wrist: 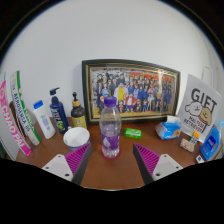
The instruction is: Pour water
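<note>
A clear plastic water bottle [110, 128] with a purple label and purple cap stands upright on the brown wooden table [112, 172]. It is just ahead of my gripper [112, 160], roughly centred on the gap between the two fingers. A white cup [76, 139] sits just left of the bottle, behind the left finger. The pink pads [78, 158] stand wide apart with nothing between them. The gripper is open.
A framed group photo [131, 90] leans on the white wall behind. Left stand a dark pump bottle [58, 111], a brown bottle [77, 113], a white bottle [43, 119] and tubes [18, 115]. A green item [133, 131], gift box [198, 113] and blue-white packs [170, 128] lie right.
</note>
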A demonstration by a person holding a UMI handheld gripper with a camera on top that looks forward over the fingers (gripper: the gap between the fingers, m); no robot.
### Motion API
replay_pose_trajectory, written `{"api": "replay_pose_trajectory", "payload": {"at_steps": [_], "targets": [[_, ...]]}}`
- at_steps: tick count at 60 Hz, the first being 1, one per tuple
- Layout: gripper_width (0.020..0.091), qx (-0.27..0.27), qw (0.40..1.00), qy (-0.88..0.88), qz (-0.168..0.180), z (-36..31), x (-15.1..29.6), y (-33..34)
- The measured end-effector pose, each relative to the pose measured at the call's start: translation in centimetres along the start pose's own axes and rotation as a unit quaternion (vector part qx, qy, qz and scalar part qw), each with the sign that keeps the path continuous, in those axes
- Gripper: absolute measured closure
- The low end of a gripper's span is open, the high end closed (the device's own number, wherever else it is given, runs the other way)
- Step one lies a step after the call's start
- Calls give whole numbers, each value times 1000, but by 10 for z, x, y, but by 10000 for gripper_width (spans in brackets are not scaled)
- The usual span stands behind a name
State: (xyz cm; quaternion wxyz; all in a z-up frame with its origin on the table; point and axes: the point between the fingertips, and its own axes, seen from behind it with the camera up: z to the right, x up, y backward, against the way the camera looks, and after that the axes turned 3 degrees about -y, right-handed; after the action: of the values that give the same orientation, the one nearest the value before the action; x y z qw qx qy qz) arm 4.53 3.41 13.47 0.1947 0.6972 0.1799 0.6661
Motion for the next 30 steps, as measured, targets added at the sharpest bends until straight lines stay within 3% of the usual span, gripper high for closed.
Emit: {"api": "replay_pose_trajectory", "payload": {"at_steps": [11,30], "targets": [[249,-34,999,7,-34,-25,-24,118],[245,-41,998,34,-28,-57,-53,238]]}}
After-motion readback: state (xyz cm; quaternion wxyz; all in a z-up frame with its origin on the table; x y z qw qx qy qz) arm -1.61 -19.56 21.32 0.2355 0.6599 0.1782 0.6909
